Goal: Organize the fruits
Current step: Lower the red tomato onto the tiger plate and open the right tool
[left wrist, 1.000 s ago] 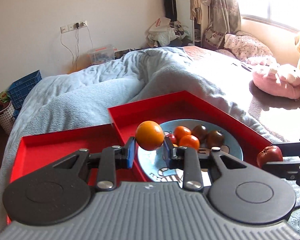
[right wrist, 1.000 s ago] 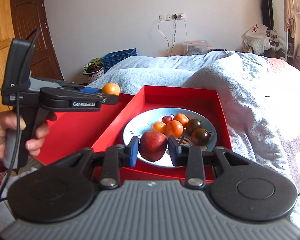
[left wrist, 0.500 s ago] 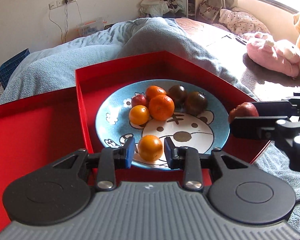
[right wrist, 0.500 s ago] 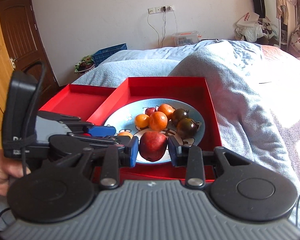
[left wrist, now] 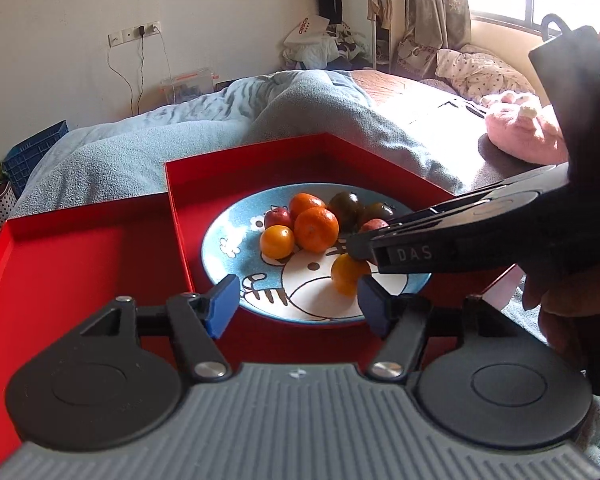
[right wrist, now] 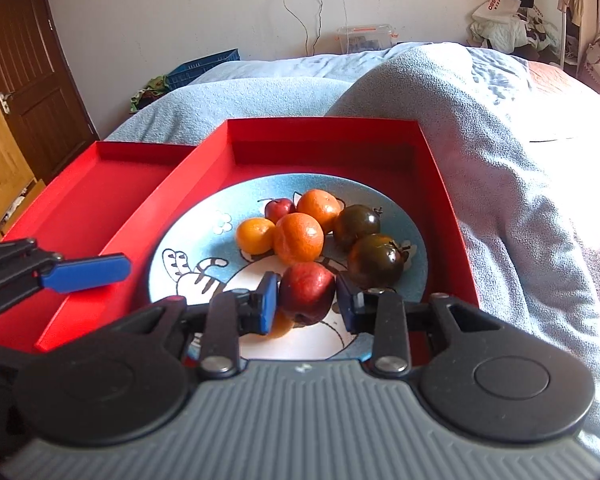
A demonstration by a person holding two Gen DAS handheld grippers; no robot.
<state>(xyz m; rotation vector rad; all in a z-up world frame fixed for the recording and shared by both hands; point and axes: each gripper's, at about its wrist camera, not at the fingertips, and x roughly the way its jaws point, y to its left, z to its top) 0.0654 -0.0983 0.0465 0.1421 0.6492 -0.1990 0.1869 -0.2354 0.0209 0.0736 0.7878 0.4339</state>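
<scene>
While my left jaws [left wrist: 296, 306] are spreading apart with nothing pinched between them, the small orange [left wrist: 346, 274] sits free on the plate [left wrist: 228, 236], just beside my right-hand pad at about two o'clock from the gap. My right jaws [right wrist: 306, 300] stay out of this count of releases: they pinch the red apple [right wrist: 306, 292] low over the plate's near half, at six o'clock from the pile. So I judge the step in hand to be setting fruit onto the plate, one piece just let go, one yet to be put down. Next, my right jaws need a bare patch of plate under the apple before they part, and my left should back off without nudging the orange. Counted on the plate in the red tray [right wrist: 324, 128]: four orange fruits, two dark tomatoes [right wrist: 374, 260], one small red fruit [right wrist: 280, 208], plus the apple I hold. A second red tray [left wrist: 60, 264] lies at nine o'clock.
</scene>
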